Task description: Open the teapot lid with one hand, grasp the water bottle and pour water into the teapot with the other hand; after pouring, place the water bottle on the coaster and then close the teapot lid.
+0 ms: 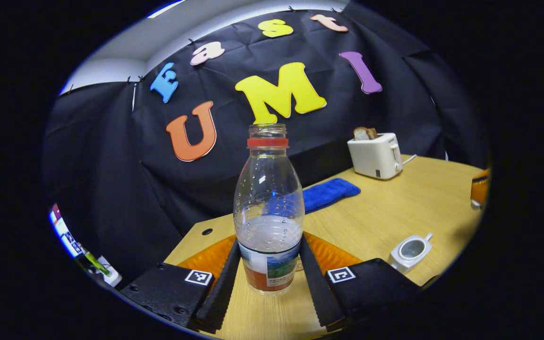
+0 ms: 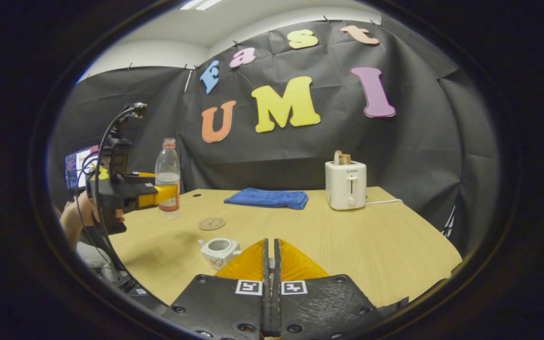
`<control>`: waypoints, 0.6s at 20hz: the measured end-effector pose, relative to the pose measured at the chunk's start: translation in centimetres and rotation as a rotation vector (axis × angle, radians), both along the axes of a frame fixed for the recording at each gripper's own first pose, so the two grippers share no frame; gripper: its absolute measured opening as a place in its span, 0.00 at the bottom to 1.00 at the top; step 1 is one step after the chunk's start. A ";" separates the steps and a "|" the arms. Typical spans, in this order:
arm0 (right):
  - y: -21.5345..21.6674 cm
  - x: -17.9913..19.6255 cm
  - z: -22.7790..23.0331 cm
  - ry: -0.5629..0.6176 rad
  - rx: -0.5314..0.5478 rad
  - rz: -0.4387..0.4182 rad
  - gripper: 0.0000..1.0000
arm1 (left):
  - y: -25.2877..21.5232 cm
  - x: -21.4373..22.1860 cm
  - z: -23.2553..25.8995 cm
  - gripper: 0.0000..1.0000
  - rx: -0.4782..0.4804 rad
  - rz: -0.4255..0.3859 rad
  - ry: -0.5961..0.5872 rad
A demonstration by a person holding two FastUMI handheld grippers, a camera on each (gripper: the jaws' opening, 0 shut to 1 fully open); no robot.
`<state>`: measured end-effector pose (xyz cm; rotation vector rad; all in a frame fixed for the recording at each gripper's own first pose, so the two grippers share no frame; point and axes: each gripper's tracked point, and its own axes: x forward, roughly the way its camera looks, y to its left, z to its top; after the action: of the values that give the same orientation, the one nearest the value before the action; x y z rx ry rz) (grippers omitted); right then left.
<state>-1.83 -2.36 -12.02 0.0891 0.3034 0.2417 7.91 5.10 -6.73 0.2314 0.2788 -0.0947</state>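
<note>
A clear water bottle [image 1: 269, 208], uncapped with a red neck ring and partly filled, stands upright at the table's near left. My left gripper [image 1: 269, 243] is shut on its lower body, one finger on each side; the right gripper view shows this from afar, with the left gripper [image 2: 164, 194] at the bottle [image 2: 167, 174]. The white teapot [image 2: 219, 250] sits open on the table, also seen as the teapot [image 1: 409, 252]. Above and right of it my right gripper [image 2: 270, 242] is shut; a small pale piece under the right gripper [image 1: 480, 189] looks like the lid. A round coaster [image 2: 211, 223] lies between bottle and teapot.
A folded blue towel [image 2: 267, 197] lies near the back of the wooden table [image 2: 357, 245]. A white toaster [image 2: 345, 184] with bread in it stands at the back right, its cord trailing right. A hand [image 2: 76, 215] holds the left gripper at the table's left edge.
</note>
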 end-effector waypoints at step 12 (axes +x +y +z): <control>-1.6 0.5 -1.5 0.039 -0.003 -0.052 0.01 | -0.4 8.3 -5.5 0.74 -0.299 0.033 0.041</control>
<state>-1.29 -4.01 -13.52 0.0990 0.3401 0.1882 16.19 4.71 -12.23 -0.0725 0.3049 -0.1071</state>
